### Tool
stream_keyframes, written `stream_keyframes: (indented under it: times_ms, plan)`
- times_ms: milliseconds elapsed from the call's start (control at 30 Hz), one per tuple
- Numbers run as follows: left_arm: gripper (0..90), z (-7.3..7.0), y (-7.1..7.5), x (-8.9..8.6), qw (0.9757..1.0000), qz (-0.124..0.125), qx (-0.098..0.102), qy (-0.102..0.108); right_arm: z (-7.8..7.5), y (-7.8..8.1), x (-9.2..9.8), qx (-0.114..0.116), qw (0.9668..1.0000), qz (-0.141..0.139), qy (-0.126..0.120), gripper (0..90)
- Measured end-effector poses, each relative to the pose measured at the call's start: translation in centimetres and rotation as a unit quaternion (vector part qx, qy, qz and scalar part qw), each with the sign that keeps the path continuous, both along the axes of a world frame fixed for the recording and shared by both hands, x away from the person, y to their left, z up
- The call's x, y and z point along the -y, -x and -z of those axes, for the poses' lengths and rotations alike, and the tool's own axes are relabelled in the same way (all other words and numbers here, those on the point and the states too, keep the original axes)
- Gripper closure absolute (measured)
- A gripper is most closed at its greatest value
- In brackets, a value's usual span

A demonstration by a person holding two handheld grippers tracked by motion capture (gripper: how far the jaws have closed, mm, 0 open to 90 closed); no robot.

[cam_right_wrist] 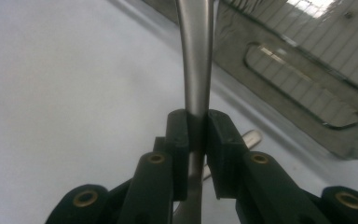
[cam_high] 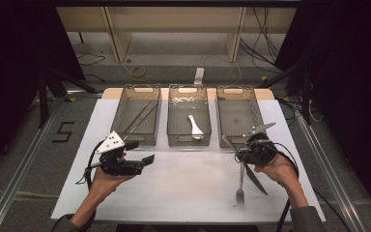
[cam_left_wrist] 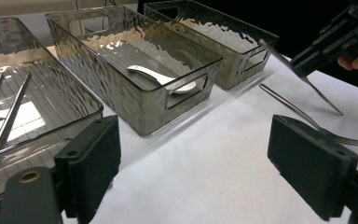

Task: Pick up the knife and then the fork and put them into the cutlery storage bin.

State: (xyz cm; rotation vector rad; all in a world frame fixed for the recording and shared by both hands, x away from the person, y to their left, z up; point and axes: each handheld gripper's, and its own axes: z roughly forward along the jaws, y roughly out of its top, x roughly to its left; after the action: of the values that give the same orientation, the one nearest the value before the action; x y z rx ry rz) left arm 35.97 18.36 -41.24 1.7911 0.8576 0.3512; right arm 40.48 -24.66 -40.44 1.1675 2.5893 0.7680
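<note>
Sorting of cutlery into three bins is judged partway done. Chopsticks lie in the left bin; a spoon in the middle bin. The right bin holds nothing.

A knife is clamped in the right gripper, just before the right bin.

A fork is left on the table, near that bin.

The left gripper is held with jaws wide, holding nothing.

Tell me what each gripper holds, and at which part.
The right gripper is shut on a knife, clamped on its handle. The left gripper is open and holds nothing.
</note>
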Motion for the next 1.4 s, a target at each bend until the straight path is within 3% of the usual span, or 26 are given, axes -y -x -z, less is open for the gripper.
stream_keyframes:
  times_ms: [133, 333, 700, 1167, 1200, 1400]
  plan:
    - [16.7, 0.0, 0.0, 0.0, 1.0000, -0.001, 0.000, 0.000, -1.1, -0.6, 0.5, 0.013, 0.9998, 0.015, -0.006, 80.3]
    - [16.7, 0.0, 0.0, -0.1, 1.0000, -0.002, -0.001, 0.002, -2.3, -1.8, 0.8, 0.026, 0.9986, 0.021, -0.041, 80.3]
    - [16.7, 0.0, 0.0, -0.1, 1.0000, -0.002, 0.000, 0.001, -4.0, -2.6, 1.1, 0.044, 0.9965, 0.033, -0.062, 80.4]
    - [16.7, 0.0, 0.0, -0.2, 1.0000, -0.003, 0.000, 0.005, -9.0, -6.5, 1.8, 0.082, 0.9914, 0.072, -0.072, 80.3]
    - [16.7, 0.0, 0.0, -0.2, 1.0000, -0.003, 0.000, 0.006, -9.3, -6.8, 1.8, 0.093, 0.9904, 0.076, -0.069, 80.3]
    - [16.7, 0.0, 0.0, -0.2, 1.0000, -0.003, -0.001, 0.006, -10.4, -8.7, 1.9, 0.105, 0.9891, 0.086, -0.058, 80.3]
